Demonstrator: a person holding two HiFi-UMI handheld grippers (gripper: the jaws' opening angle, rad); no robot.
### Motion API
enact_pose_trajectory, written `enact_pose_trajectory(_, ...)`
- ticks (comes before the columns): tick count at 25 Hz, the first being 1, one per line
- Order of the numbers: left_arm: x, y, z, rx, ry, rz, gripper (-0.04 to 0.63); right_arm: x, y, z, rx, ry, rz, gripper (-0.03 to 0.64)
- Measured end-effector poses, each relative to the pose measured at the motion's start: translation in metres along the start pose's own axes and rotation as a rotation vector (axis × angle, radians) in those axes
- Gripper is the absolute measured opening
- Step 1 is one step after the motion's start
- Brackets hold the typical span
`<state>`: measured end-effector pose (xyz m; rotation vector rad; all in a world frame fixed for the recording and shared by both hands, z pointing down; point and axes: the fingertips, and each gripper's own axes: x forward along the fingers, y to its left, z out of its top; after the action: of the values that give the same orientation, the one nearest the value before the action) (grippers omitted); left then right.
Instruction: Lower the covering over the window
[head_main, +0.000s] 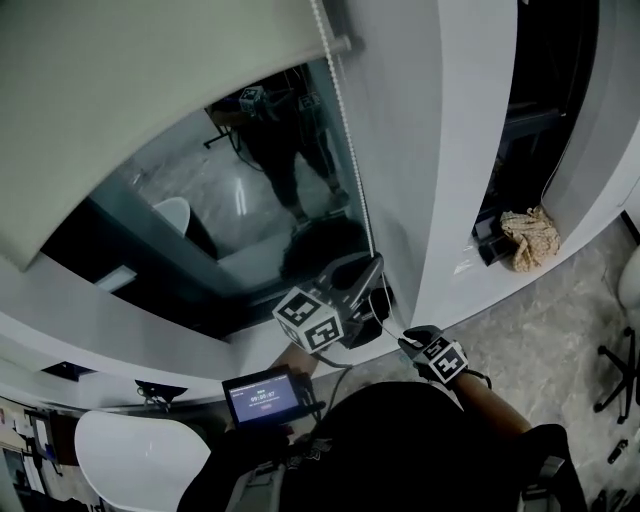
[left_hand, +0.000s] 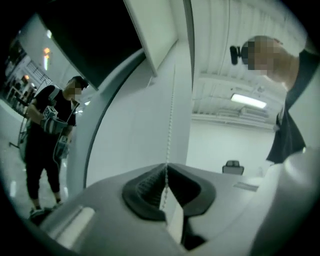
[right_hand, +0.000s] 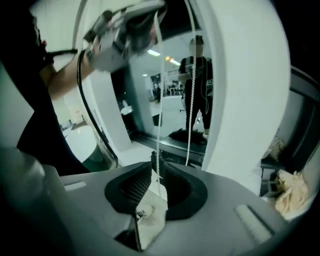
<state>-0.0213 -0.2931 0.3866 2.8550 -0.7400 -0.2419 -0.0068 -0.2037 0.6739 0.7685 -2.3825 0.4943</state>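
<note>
A pale roller blind (head_main: 120, 100) covers the upper left of the dark window (head_main: 230, 210). Its white bead chain (head_main: 345, 130) hangs from the blind's right end, down along the frame. My left gripper (head_main: 375, 268) reaches up to that chain. In the left gripper view, my left gripper (left_hand: 166, 167) is shut on the bead chain (left_hand: 171, 110), which rises straight from the closed tips. Lower and to the right is my right gripper (head_main: 403, 340). In its own view, my right gripper (right_hand: 158, 167) stands slightly open with one strand of the bead chain (right_hand: 158, 100) between its jaws, not pinched. The left gripper (right_hand: 135, 25) shows above it.
A white pillar (head_main: 440, 150) stands right of the window. A crumpled cloth (head_main: 527, 238) lies on the ledge beyond it. A small screen (head_main: 262, 395) hangs at my chest. A white seat (head_main: 130, 455) is at lower left and a chair base (head_main: 615, 370) at far right.
</note>
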Motion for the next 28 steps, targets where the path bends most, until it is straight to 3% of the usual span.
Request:
enact_pose_trajectory(2, -0.009, 0.009, -0.069, -0.022, 0.157, 0.041, 0.012, -0.023, -0.006, 0.027, 0.090, -0.143, 0.004, 0.082)
enact_pose_trajectory(5, -0.027, 0.013, -0.157, -0.108, 0.326, 0.083, 0.012, -0.071, -0.008, 0.102, 0.132, -0.415, 0.024, 0.083)
enact_pose_trajectory(8, -0.043, 0.007, -0.223, -0.155, 0.454, 0.101, 0.012, -0.148, 0.003, 0.205, 0.105, -0.744, 0.055, 0.080)
enact_pose_trajectory(11, -0.060, -0.002, -0.281, -0.191, 0.594, 0.087, 0.012, -0.220, 0.025, 0.294, -0.010, -0.950, 0.078, 0.085)
enact_pose_trajectory(14, -0.085, -0.016, -0.334, -0.150, 0.735, 0.040, 0.012, -0.259, 0.037, 0.362, -0.077, -1.004, 0.090, 0.104)
enact_pose_trajectory(16, -0.094, -0.025, -0.348, -0.131, 0.765, 0.013, 0.012, -0.271, 0.043, 0.395, -0.097, -1.010, 0.126, 0.141)
enact_pose_trajectory(20, -0.091, -0.027, -0.349, -0.135, 0.758, 0.007, 0.012, -0.298, 0.054, 0.435, -0.180, -1.063, 0.155, 0.144)
enact_pose_trajectory(25, -0.096, -0.021, -0.348, -0.167, 0.743, 0.039, 0.013, -0.301, 0.059, 0.447, -0.203, -1.061, 0.171, 0.121)
enact_pose_trajectory(28, -0.098, -0.021, -0.347, -0.179, 0.735, 0.048, 0.014, -0.295, 0.056, 0.446, -0.203, -1.041, 0.152, 0.014)
